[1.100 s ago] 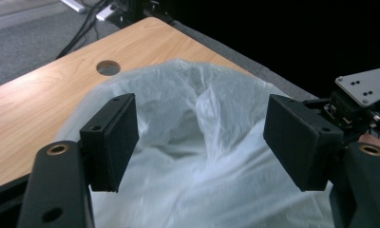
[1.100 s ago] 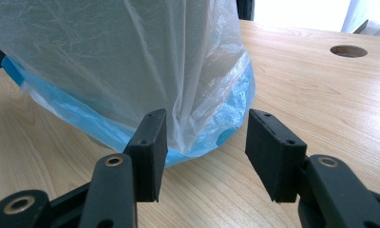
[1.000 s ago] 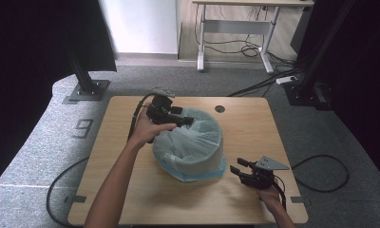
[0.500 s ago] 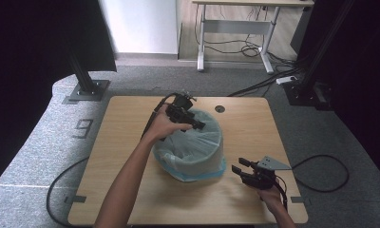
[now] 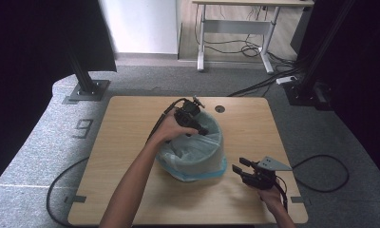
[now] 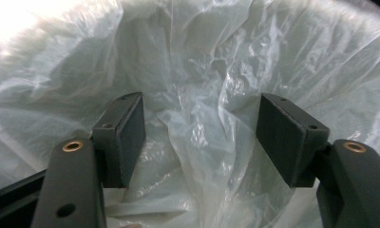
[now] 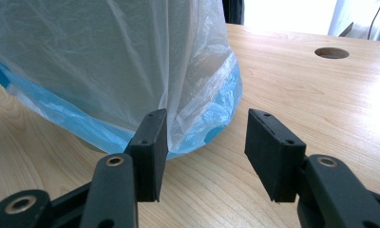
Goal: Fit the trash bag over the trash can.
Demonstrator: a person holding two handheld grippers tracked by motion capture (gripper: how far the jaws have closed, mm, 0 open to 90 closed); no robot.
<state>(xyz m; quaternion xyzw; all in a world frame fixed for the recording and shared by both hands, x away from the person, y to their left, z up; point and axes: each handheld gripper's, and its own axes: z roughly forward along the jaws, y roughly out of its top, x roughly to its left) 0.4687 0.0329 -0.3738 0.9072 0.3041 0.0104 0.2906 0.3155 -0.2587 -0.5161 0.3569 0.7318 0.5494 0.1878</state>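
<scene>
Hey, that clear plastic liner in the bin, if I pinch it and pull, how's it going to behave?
The plastic liner looks thin and deeply creased, so it will probably be floppy and bunch between the pads. It appears very light. Its glossy film may slip unless a fold is pinched. It drapes loosely over the bin, so pulling will likely shift the liner rather than lift the bin.

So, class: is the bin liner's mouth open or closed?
Open: the bin liner gapes, and the left gripper hangs over its crumpled inside.
</scene>
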